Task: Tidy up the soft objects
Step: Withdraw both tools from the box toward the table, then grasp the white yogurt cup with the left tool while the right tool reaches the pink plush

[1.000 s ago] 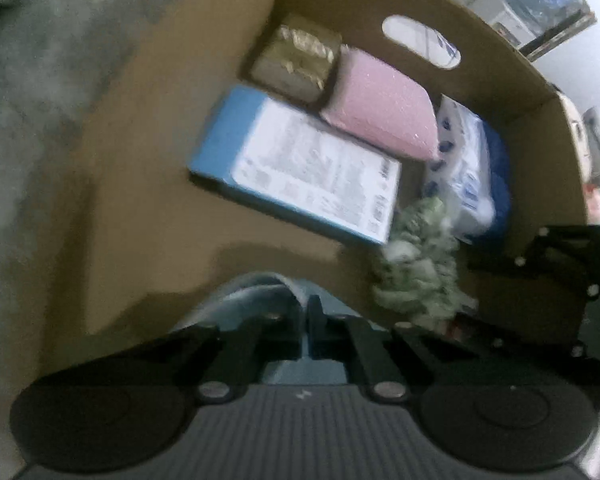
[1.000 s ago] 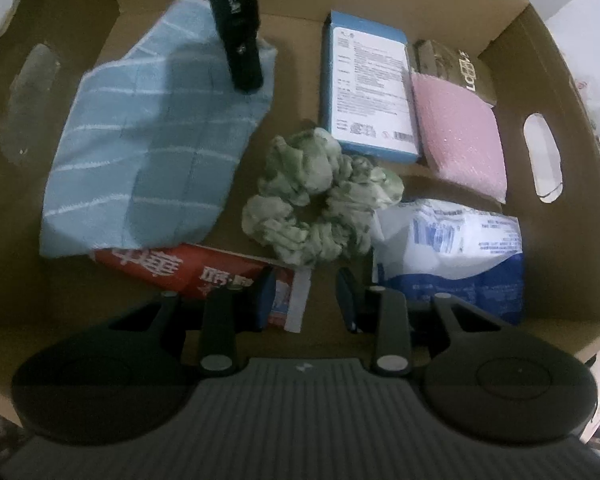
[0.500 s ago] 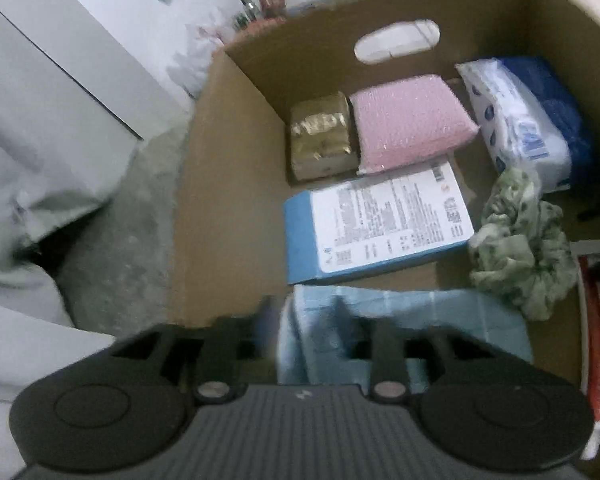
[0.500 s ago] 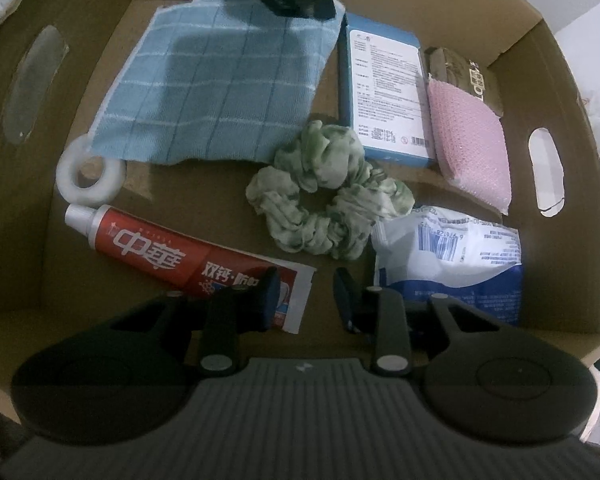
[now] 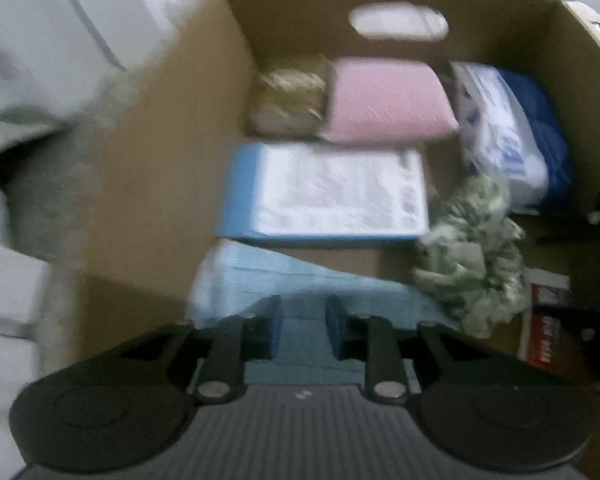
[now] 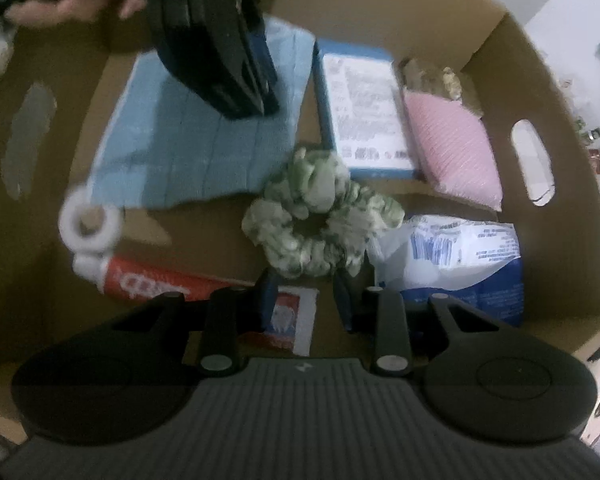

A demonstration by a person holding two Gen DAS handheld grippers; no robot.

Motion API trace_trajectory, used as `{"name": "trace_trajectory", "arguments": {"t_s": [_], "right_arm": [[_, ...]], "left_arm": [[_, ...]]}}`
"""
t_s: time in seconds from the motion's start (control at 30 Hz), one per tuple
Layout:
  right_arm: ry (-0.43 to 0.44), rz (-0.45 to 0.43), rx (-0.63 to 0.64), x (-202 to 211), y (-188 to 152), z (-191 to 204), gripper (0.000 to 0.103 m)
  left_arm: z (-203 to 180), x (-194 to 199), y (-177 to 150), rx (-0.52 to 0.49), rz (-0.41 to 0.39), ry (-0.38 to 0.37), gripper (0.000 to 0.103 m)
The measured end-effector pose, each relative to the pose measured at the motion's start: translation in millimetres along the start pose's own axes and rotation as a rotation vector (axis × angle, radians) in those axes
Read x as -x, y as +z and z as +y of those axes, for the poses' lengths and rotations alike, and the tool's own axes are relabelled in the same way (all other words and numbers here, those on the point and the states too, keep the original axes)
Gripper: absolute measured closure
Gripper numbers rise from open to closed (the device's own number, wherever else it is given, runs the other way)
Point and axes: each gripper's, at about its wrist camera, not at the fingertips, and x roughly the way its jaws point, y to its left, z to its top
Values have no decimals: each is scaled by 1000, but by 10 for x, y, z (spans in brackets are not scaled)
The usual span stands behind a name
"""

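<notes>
- Left wrist view: left gripper, fingers parted, nothing between them, poised low over light-blue checked cloth; cloth spread flat on floor of cardboard box, directly beneath and ahead of fingertips.
- Right wrist view: same cloth in far-left part of box, long axis running from near-left to far-right; left gripper's dark body upright over its far edge, person's hand above it.
- Right gripper, fingers apart, empty, near box wall; green floral scrunchie just ahead of fingertips, near cloth's right corner.
- Nearer-arm judgement: left for cloth, right for scrunchie.
- Neighbours, right wrist view: blue-edged white printed box just beside cloth's right edge; pink sponge alongside that; gold-foil packet behind sponge; white-and-blue soft pack right of scrunchie.
- Near-left: red toothpaste tube lying crosswise; white tape roll touching its cap, just off cloth's near corner.
- Obstruction judgement: nothing lies on cloth; printed box close enough to snag a dragged edge.
</notes>
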Motion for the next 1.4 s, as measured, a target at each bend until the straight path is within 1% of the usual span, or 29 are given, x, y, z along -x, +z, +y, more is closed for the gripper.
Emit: {"name": "trace_trajectory", "arguments": {"t_s": [0.03, 0.07, 0.17, 0.2, 0.27, 0.3, 0.4, 0.47, 0.57, 0.63, 0.67, 0.7, 0.77, 0.83, 0.87, 1.0, 1.07, 1.17, 1.27, 1.33, 1.4], "right_arm": [[-8, -23, -7, 69, -10, 1, 73], [-16, -54, -13, 173, -30, 5, 73], [-30, -140, -46, 537, -119, 11, 70], [-43, -168, -55, 660, -166, 26, 69], [-79, -233, -47, 899, -292, 63, 68], [-102, -258, -52, 998, -357, 60, 66], [-171, -310, -126, 1289, -620, 58, 63], [-198, -343, -164, 1465, -845, 83, 63], [-216, -396, -208, 1710, -1244, 129, 63], [-254, -454, -245, 1875, -1567, 201, 63], [-260, -468, -255, 1936, -1698, 233, 61], [-261, -474, -263, 1991, -1831, 265, 56], [-273, -468, -282, 2041, -2105, 325, 53], [-292, -462, -324, 2038, -2387, 355, 53], [-285, -455, -351, 2021, -2509, 347, 53], [-258, -426, -500, 1895, -3067, 207, 53], [-246, -412, -591, 1806, -3282, 69, 53], [-221, -416, -702, 1680, -3577, -93, 53], [-241, -444, -796, 1532, -3809, -186, 53], [-269, -460, -873, 1453, -3982, -322, 53], [-310, -457, -933, 1344, -4118, -443, 53]], "left_arm": [[-33, 115, -30, -8, -25, 53, 68], [-100, 271, -75, -50, -59, 105, 63], [-367, 709, -214, -161, -147, 221, 55], [-450, 814, -245, -193, -169, 245, 54], [-654, 999, -273, -253, -214, 278, 47], [-771, 1105, -313, -295, -231, 293, 46], [-1122, 1326, -406, -418, -257, 365, 43], [-1325, 1471, -452, -473, -267, 379, 42], [-1570, 1695, -500, -499, -323, 384, 42], [-1757, 1756, -496, -525, -359, 390, 42], [-1851, 1792, -494, -537, -376, 385, 41], [-1949, 1818, -490, -550, -387, 374, 41], [-2154, 1858, -475, -578, -403, 349, 40], [-2364, 1842, -445, -606, -418, 325, 38], [-2465, 1811, -419, -622, -421, 307, 37], [-2833, 1686, -280, -633, -435, 199, 32], [-2988, 1636, -184, -613, -440, 131, 29], [-3152, 1526, -1, -547, -441, -9, 24], [-3339, 1312, 255, -450, -418, -143, 24], [-3452, 1179, 401, -409, -411, -198, 24], [-3589, 1064, 539, -378, -424, -248, 24]]}}
